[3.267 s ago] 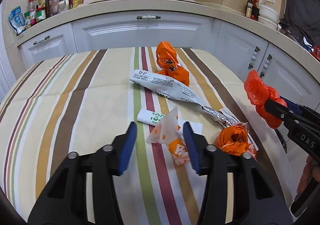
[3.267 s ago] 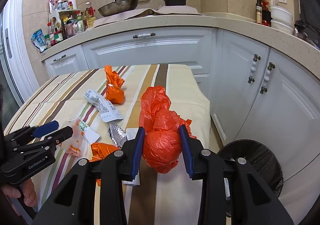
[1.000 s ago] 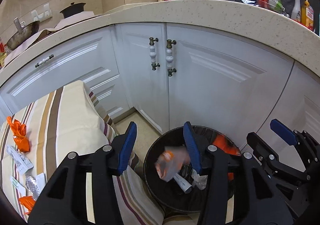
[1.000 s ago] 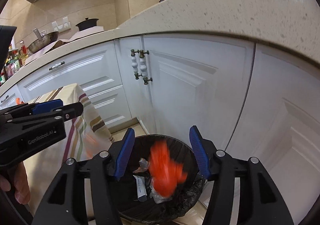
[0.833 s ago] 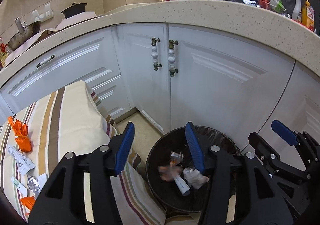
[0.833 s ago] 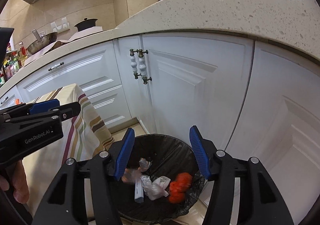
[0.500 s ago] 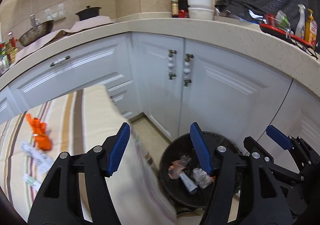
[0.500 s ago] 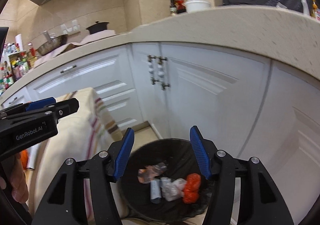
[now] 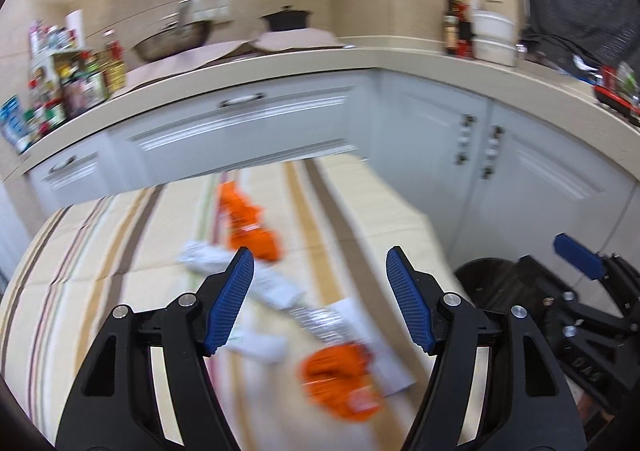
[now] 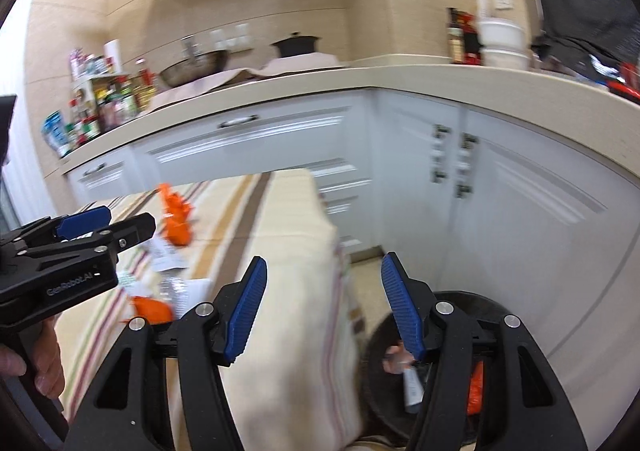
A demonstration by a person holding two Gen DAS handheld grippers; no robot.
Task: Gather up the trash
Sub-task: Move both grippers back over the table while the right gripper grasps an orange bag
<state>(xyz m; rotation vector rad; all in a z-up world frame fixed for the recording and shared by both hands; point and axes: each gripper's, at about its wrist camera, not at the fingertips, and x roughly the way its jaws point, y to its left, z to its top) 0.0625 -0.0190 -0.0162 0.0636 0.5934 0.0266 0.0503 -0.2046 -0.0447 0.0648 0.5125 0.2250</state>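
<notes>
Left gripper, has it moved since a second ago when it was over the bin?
Yes. The left gripper has swung off the bin, which now sits at its right, and is over the striped table, above the trash. Its jaws have just been opening, nothing between them.

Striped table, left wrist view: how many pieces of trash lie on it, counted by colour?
Orange: 2 (far bag, near crumpled wrapper)
White: 3 (printed wrapper, small packet, flat sheet)
Silver: 1 (foil piece; the blur hides whether it joins the printed wrapper)
Total: 6
</notes>
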